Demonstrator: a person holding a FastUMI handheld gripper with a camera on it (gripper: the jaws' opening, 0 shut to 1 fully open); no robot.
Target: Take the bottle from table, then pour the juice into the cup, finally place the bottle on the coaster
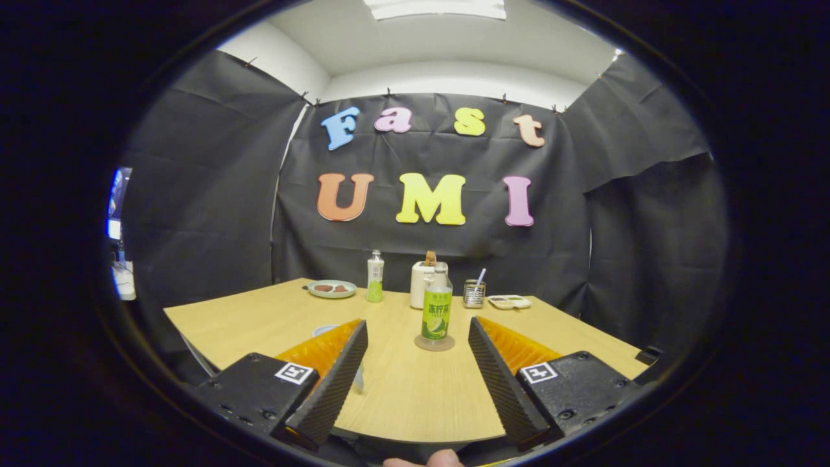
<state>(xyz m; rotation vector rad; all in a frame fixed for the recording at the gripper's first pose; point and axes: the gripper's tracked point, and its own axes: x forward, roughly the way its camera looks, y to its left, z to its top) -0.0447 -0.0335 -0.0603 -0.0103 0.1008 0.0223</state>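
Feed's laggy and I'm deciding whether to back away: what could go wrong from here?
The gripper is open, and the bottle stands on the coaster just ahead of its fingers. A forward nudge might tip that tall bottle. The cup sits half hidden behind one finger; swinging sideways could knock it.

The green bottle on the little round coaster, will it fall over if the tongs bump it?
Probably, if hit high: the green bottle is tall and narrow on its coaster. Its smooth label may be a bit slippery. The open tongs sit short of it, touching nothing.
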